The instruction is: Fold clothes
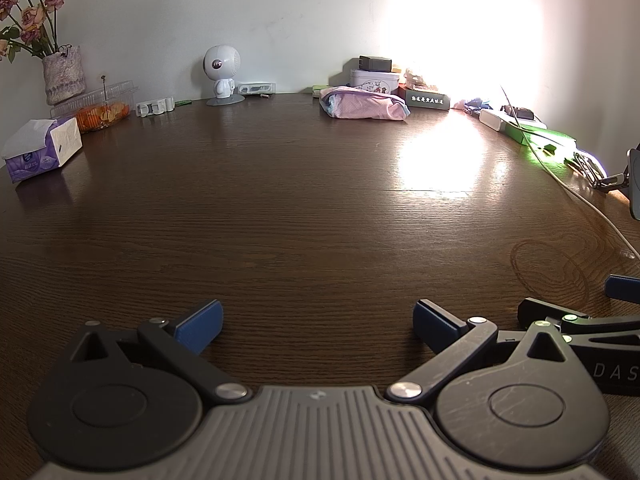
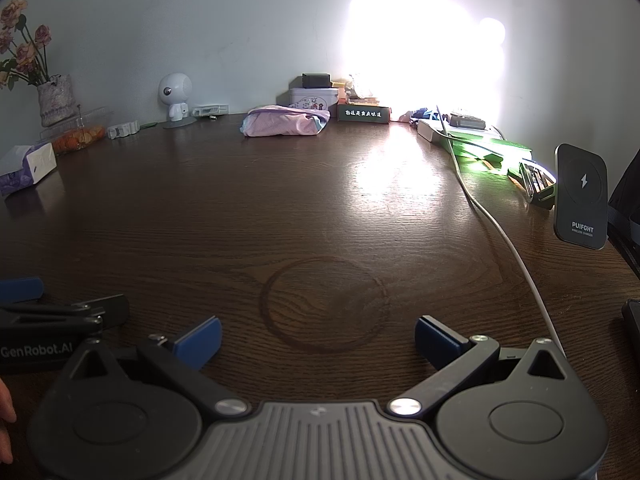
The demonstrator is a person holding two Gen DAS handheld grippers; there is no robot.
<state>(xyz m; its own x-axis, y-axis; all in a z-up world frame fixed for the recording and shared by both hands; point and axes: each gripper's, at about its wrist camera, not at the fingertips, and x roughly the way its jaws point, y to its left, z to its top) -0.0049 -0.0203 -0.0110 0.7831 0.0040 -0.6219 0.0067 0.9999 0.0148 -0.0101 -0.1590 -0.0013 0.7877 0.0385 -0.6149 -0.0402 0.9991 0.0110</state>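
Dark wooden table [image 1: 304, 208]; folded pink garment [image 1: 362, 103]; tissue pack [image 1: 42, 148]; white cable [image 2: 508, 248].

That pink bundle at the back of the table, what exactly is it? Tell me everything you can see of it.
The pink garment is soft cloth, pale pink with fine dots and a light blue edge showing at its ends. It lies bunched in a loose, low roll on the dark wooden table, near the far wall, just in front of a decorated tin. Neither gripper touches it.

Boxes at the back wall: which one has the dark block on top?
The white tin with the printed picture, behind the pink folded garment. The dark block sits on its lid. The green lettered box beside it carries paler clutter instead.
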